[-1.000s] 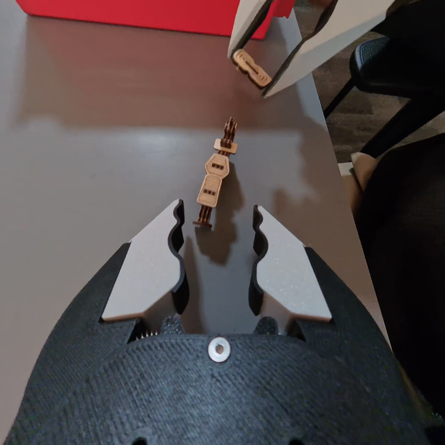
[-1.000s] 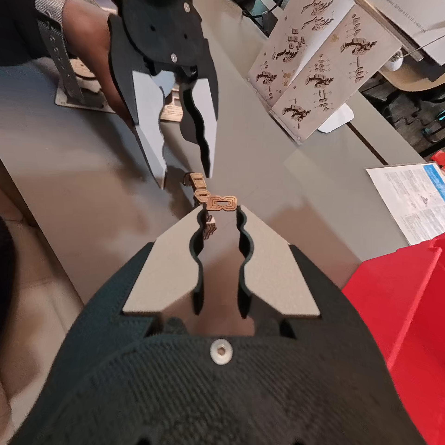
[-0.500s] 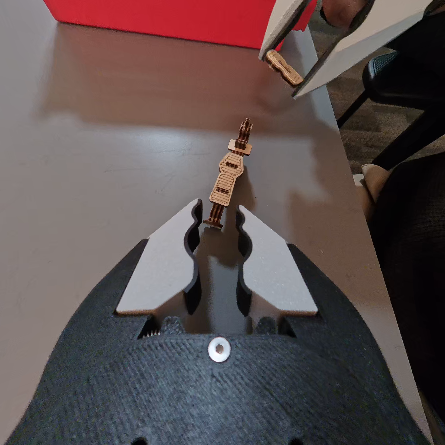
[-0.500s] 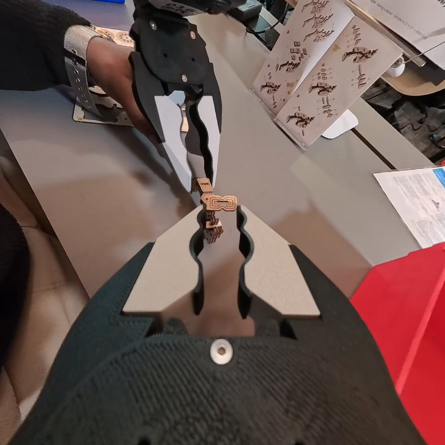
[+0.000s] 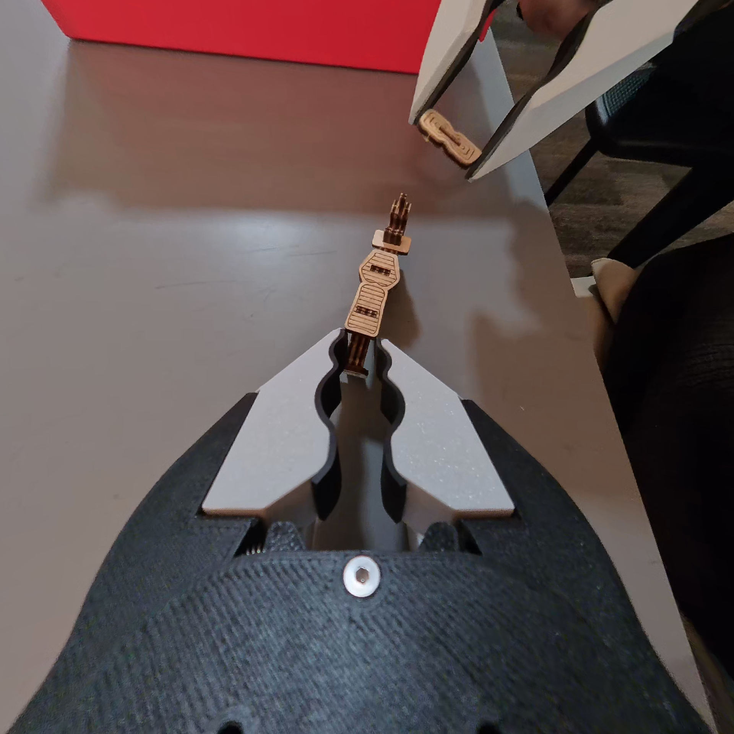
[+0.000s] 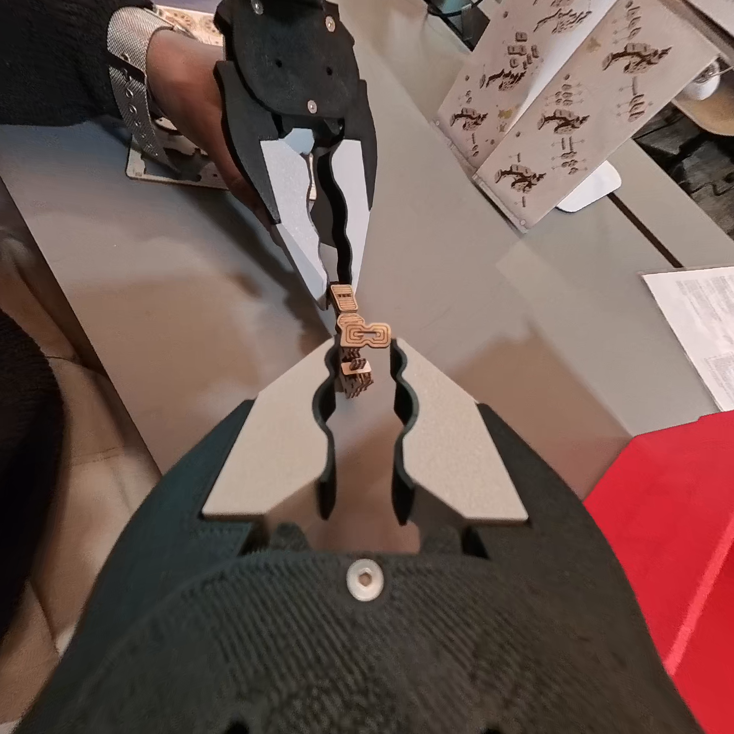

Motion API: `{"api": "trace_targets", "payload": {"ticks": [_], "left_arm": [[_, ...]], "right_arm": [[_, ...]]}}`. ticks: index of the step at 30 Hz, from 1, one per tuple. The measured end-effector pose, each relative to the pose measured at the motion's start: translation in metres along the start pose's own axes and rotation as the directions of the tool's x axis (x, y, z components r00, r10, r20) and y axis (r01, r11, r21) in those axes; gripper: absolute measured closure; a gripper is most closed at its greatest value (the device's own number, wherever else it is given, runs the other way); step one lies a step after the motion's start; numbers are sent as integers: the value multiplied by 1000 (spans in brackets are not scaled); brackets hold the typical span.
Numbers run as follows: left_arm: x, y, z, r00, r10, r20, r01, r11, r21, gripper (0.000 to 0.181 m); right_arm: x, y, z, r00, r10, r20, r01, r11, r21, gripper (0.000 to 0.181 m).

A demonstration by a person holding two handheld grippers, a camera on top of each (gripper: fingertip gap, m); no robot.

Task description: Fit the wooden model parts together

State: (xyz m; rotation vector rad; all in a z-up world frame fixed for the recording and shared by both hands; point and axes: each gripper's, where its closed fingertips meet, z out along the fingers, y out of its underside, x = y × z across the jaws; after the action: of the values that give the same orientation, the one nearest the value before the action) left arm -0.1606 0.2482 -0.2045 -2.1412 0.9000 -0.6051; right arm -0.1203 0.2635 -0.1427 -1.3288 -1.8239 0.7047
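Observation:
A long wooden assembly of stacked strips with flat engraved plates on top lies on the grey table. My left gripper is shut on its near end, the stem between the fingertips. In the right wrist view the left gripper grips the far end of the assembly. My right gripper is shut on a small flat wooden piece with a slot, held across its tips just above the assembly. In the left wrist view the right gripper and the piece hover beyond the assembly's far end.
A red box stands at the table's far side and also shows in the right wrist view. Instruction boards, a printed paper and a cut-out wooden sheet lie around. A hand holds the left gripper. The table edge and a chair are at the right. The left gripper's tips are roughly 8 centimeters from the right gripper's.
My left gripper moved forward and its jaws closed from wide open onto the near end of the assembly. My right gripper kept its hold on the small piece, staying above the assembly.

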Motion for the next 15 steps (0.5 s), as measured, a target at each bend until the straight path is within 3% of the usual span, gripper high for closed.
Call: {"api": "trace_targets", "payload": {"ticks": [15], "left_arm": [[52,19,-20,998,39,40,-39,999,-14,170]], "right_arm": [[-60,11,9,970,-26,240,65,986,-156,157]]}}
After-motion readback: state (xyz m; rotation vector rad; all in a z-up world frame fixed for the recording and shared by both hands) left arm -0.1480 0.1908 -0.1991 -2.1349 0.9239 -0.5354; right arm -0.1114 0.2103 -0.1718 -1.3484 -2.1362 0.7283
